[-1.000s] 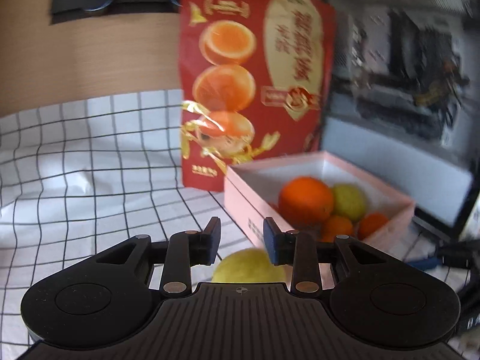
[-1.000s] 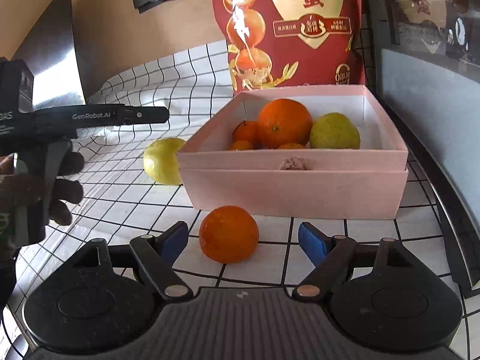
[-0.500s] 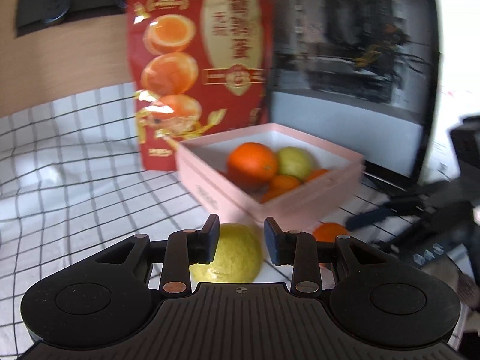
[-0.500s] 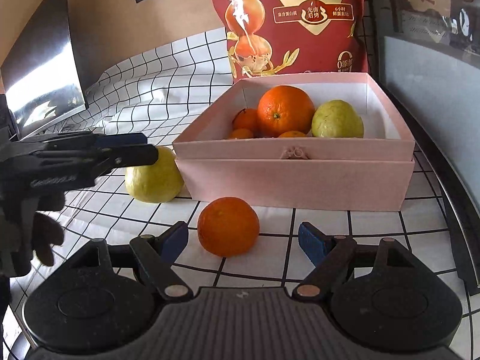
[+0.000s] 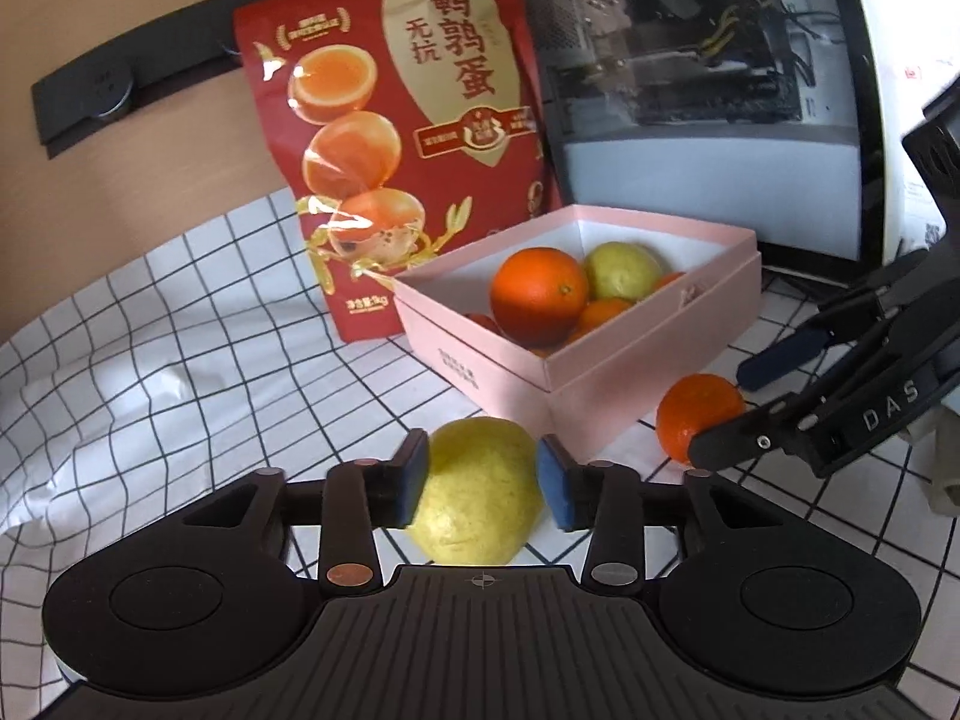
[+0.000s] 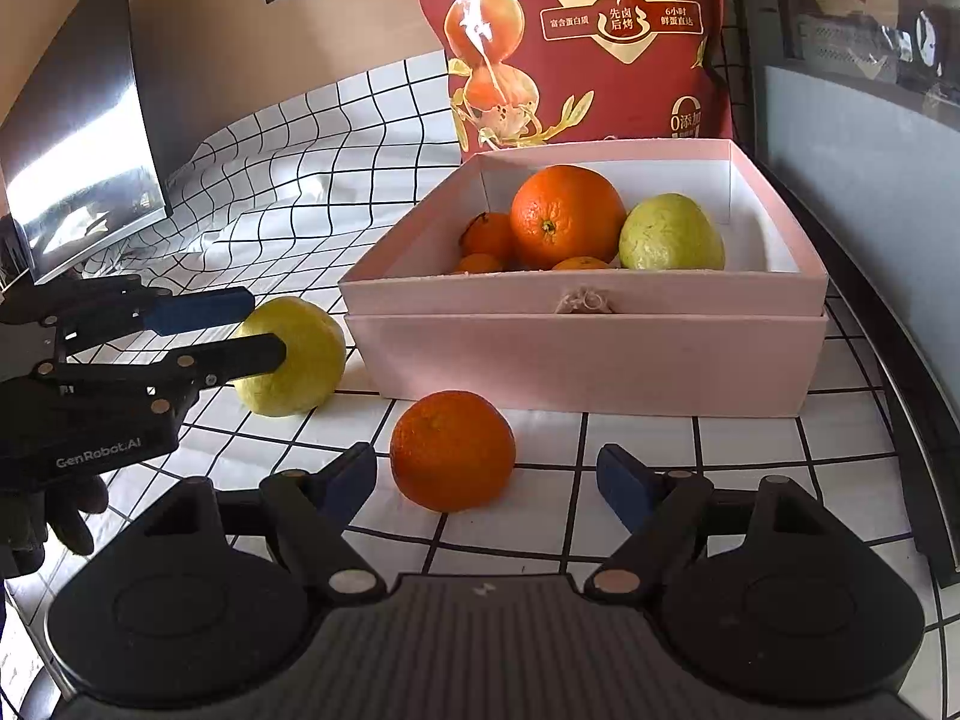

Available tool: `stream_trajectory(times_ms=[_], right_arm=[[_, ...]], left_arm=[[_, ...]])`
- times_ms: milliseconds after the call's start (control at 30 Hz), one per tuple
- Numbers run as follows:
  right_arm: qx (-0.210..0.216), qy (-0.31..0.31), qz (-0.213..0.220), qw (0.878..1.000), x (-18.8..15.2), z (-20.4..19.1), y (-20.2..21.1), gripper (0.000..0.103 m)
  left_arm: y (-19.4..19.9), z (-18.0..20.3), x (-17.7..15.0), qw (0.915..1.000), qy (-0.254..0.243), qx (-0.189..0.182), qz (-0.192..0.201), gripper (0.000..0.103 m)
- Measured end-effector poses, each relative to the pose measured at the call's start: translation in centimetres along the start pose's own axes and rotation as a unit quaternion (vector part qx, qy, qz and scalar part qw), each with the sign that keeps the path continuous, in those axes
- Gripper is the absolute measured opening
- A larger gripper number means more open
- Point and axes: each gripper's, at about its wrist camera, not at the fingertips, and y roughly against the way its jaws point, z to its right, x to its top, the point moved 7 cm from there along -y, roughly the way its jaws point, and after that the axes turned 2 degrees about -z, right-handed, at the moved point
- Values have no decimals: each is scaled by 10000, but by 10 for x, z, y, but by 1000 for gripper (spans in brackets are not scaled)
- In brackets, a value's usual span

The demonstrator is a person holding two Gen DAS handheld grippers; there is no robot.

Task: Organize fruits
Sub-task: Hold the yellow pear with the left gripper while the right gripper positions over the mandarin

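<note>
Left wrist view first: the left gripper (image 5: 483,483) sits around the yellow fruit (image 5: 474,495), a blue pad on each side of it. The pads look right against the skin, though whether they press it is hard to tell. The fruit rests on the checked cloth (image 5: 150,360) covering the worktop, just in front of the near corner of the pink box (image 5: 630,366). Inside the box sit a big orange (image 5: 539,295), a pale green fruit (image 5: 624,270) and some smaller orange ones. A red snack bag (image 5: 408,138) stands upright behind the box. Over to the right, a loose tangerine (image 5: 699,417) lies on the cloth beside the box, with the right gripper (image 5: 744,402) reaching in at it, one finger across the front of it.

Now the right wrist view: the right gripper (image 6: 486,480) is wide open, fingers spread either side of the tangerine (image 6: 453,450) and clear of it. The tangerine sits on the cloth (image 6: 660,450) just before the box's (image 6: 588,360) front wall. At left, the left gripper (image 6: 258,330) straddles the yellow fruit (image 6: 291,357), which lies near the box's left corner. The big orange (image 6: 567,216) and green fruit (image 6: 672,234) sit side by side in the box, the bag (image 6: 600,42) rising behind.
</note>
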Motion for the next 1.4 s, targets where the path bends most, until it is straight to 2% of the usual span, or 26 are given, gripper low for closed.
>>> stream_trajectory(times_ms=[33,100,133,200,367,467,633,733,833,900,1033,1200,1333,1400], right_arm=[[2,1,-2,10000,0,0,0,81],[2,0,-2,10000,0,0,0,81],[5,0,0,10000,0,0,0,81],[2,-1,-4,10000,0,0,0,81],[10,1,-8,10000,1,0,0,81],[17,3,-11,10000,1,0,-1,82],[23,8,-22,10000,1,0,-1,84],[23,26,-29,10000,0,0,-1,85],[25,52,-43,10000,0,-1,-2,85],[25,58,-48,10000,0,-1,-1,86],[24,86,-65,9999,0,-3,-3,87],[72,119,-94,9999,0,-4,-4,90],[123,251,-191,9994,1,-6,-8,97],[178,365,-282,9988,1,-9,-10,100]], left_arm=[[0,2,0,9999,-17,-129,0,62],[2,5,0,9990,-33,-442,28,73],[2,5,0,9985,18,-550,41,74],[0,-1,1,9984,160,-538,29,74],[-18,-17,-3,9996,218,-13,-180,74],[-33,-33,-6,9983,407,137,-386,74],[-53,-56,-13,9920,1074,-119,-650,71],[-61,-61,-16,9887,1284,-222,-738,72],[-65,-64,-18,9827,1620,-459,-770,66],[-65,-63,-19,9828,1625,-432,-763,66],[-51,-59,-20,9810,1740,-345,-781,65],[-3,-29,-22,9839,1677,-235,-571,65],[16,-11,-34,9789,1913,-209,-684,65],[16,-9,-41,9766,2015,-73,-753,65]])
